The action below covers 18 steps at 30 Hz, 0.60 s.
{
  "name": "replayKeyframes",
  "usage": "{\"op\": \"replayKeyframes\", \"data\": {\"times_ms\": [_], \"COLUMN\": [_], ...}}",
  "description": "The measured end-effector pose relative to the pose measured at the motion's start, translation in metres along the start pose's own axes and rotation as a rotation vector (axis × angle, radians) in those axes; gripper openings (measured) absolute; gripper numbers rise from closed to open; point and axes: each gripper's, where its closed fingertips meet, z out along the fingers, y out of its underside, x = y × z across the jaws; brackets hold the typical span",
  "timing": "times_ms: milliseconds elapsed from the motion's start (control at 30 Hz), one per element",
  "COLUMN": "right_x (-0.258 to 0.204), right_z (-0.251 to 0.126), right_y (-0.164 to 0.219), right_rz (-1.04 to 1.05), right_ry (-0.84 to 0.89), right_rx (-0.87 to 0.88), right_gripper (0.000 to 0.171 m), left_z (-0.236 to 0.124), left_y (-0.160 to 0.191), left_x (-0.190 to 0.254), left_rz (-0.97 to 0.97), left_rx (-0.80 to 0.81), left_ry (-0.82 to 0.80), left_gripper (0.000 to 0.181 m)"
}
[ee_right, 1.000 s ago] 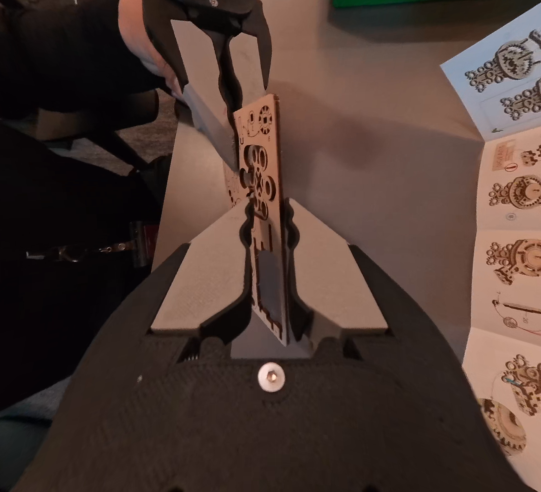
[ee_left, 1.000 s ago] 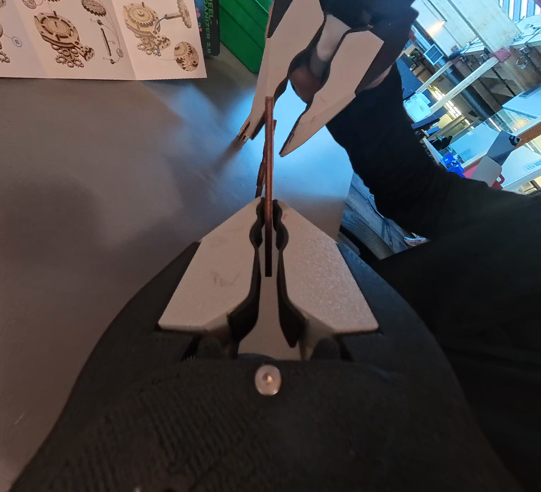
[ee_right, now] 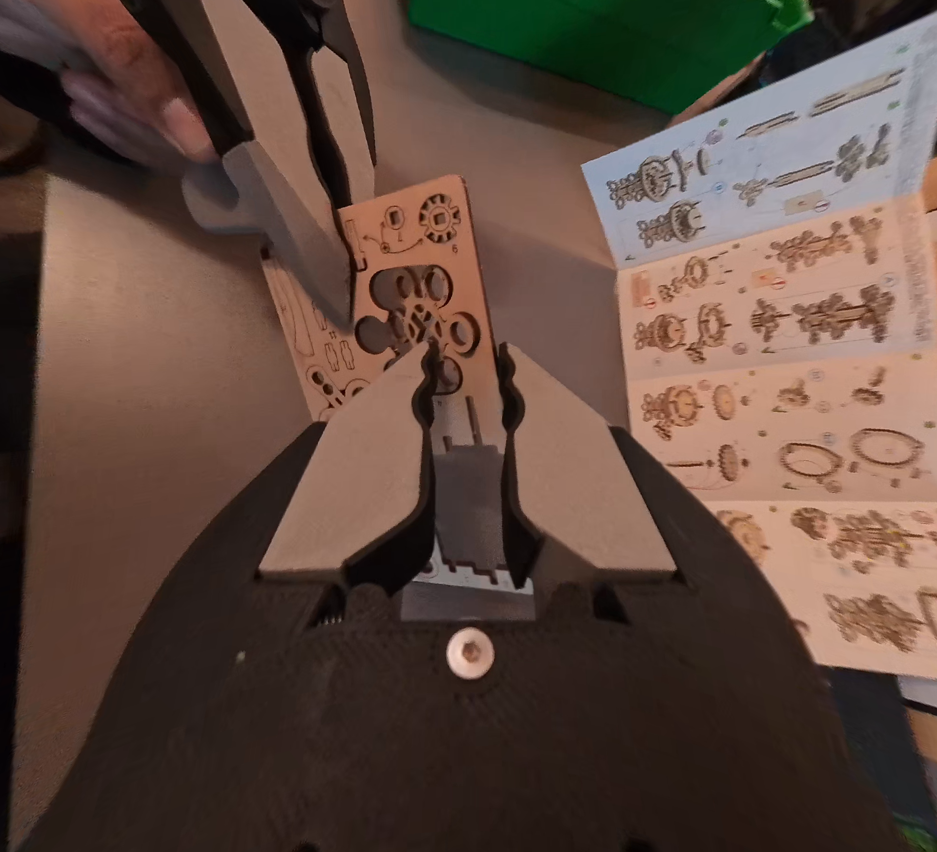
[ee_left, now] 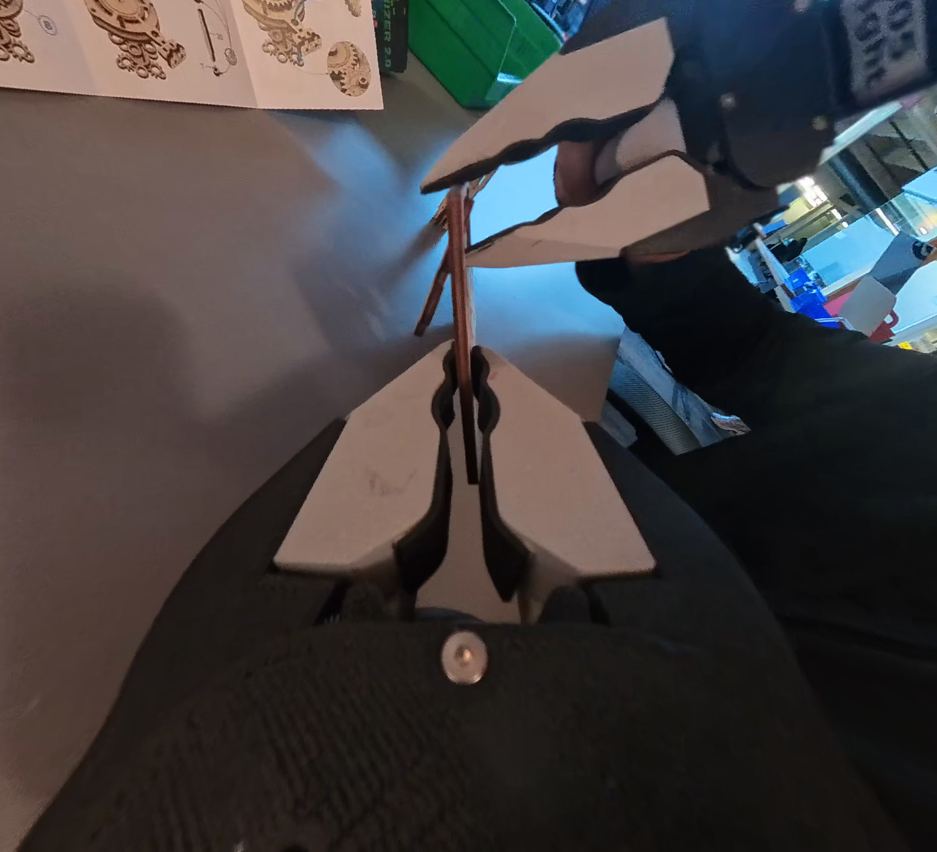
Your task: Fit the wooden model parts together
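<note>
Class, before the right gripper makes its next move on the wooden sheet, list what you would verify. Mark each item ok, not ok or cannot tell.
1. Left gripper shut on the wooden sheet: ok.
2. Right gripper open, fingers either side of the sheet: ok.
3. Its fingertip touching the round cut-out part: cannot tell, blurred.
4. Second wooden piece, tilted away behind the sheet, held firmly: cannot tell.
5. Instruction leaflet open and in view: ok.
</note>
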Motion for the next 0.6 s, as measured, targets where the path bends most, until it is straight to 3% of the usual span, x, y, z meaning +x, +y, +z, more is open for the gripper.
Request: {"op": "replayKeyframes", "data": {"times_ms": [433, 533, 600], "right_x": [0.002, 0.001, 0.004], "right_z": [0.0, 0.004, 0.005], "right_y": [-0.009, -0.008, -0.007], "right_rz": [-0.215, -0.222, -0.174], "right_ry": [0.271, 0.247, 0.189], "right_rx": [0.041, 0.049, 0.08], "right_gripper": [0.022, 0.02, 0.015], "left_z": [-0.003, 0.0, 0.002], "left_y": [0.001, 0.003, 0.005], "left_x": [-0.005, -0.002, -0.013], "left_rz": [0.005, -0.031, -0.006], "left_rx": [0.003, 0.004, 0.003], "left_ry": [-0.028, 0.016, -0.04], "left_gripper": [0.002, 0.003, 0.002]}}
